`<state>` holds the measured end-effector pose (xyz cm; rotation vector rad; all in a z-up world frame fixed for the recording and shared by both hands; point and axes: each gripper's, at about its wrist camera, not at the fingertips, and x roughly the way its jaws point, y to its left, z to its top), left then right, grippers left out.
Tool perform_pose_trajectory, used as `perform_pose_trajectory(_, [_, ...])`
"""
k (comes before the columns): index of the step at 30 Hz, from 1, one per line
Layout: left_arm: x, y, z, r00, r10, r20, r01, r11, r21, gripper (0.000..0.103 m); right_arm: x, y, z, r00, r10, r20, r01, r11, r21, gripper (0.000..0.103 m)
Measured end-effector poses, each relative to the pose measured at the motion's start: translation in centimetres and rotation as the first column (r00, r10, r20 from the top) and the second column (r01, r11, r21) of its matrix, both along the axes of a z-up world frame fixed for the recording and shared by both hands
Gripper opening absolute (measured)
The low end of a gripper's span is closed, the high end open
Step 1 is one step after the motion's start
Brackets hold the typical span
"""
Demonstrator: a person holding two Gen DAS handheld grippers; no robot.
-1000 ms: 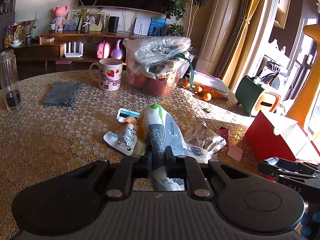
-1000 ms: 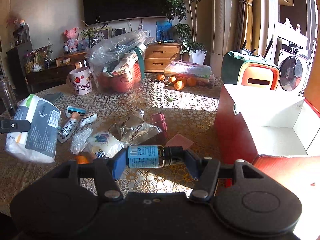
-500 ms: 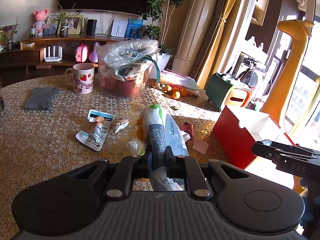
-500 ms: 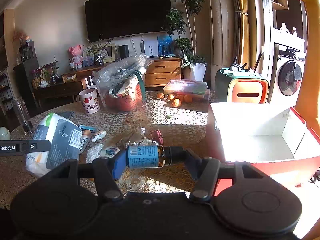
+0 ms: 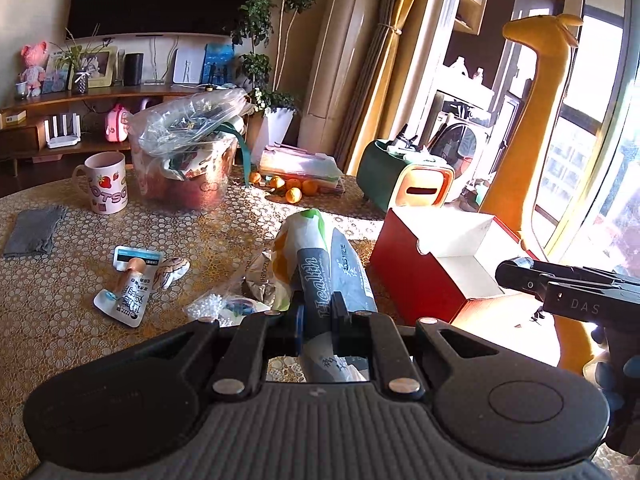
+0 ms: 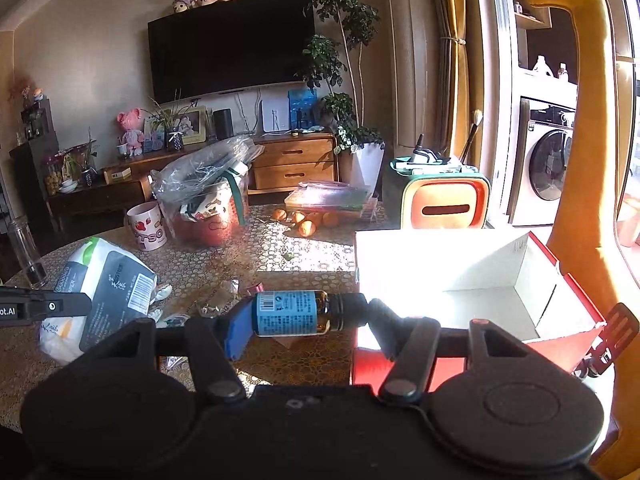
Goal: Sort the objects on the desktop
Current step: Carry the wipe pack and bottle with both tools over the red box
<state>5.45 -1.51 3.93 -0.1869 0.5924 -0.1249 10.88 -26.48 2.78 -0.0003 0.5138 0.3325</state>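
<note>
So both grippers have something right now. The left gripper (image 5: 318, 316) has its fingers pinched tight on a soft tissue pack (image 5: 320, 264), white and grey with "Health" printed down it, sticking up out of the jaws in the lower middle of the left wrist view. In the right wrist view the same pack (image 6: 100, 292) shows at the left edge, lifted clear of the table (image 5: 52, 280).

The right gripper (image 6: 304, 314) is clamped on a small brown bottle (image 6: 292, 312) with a blue label, held sideways end to end, base against the blue pad and black cap against the other finger. It sits in the lower middle of that view, just left of the open red box (image 6: 460, 280), which has a white inside and fills the right side.

Left on the table: a squeeze pouch (image 5: 128, 288) at the lower left of the left wrist view, a crinkly foil wrapper (image 5: 260, 276) just beside the pack, a grey cloth (image 5: 34, 228) at the far left, a strawberry mug (image 5: 106, 186) and a plastic bin of bagged stuff (image 5: 188, 168) in the upper left. Some oranges (image 5: 294, 194) sit in the sunlight behind.
</note>
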Motion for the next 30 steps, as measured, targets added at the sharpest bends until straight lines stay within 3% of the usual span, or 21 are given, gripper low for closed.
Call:
perform_pose_trajectory(14, [3.9, -7.0, 0.0, 0.992, -0.127, -0.008, 0.127, 0.991, 0.030, 0.012, 2.7, -6.2, -0.4, 0.996, -0.089, -0.005, 0.088, 0.996, -0.016, 0.060])
perform_pose_trajectory(30, [10.1, -13.3, 0.0, 0.972, -0.235, -0.031, 0.236, 0.970, 0.065, 0.012, 6.2, -10.3, -1.9, 0.990, -0.140, -0.027, 0.138, 0.989, -0.055, 0.060])
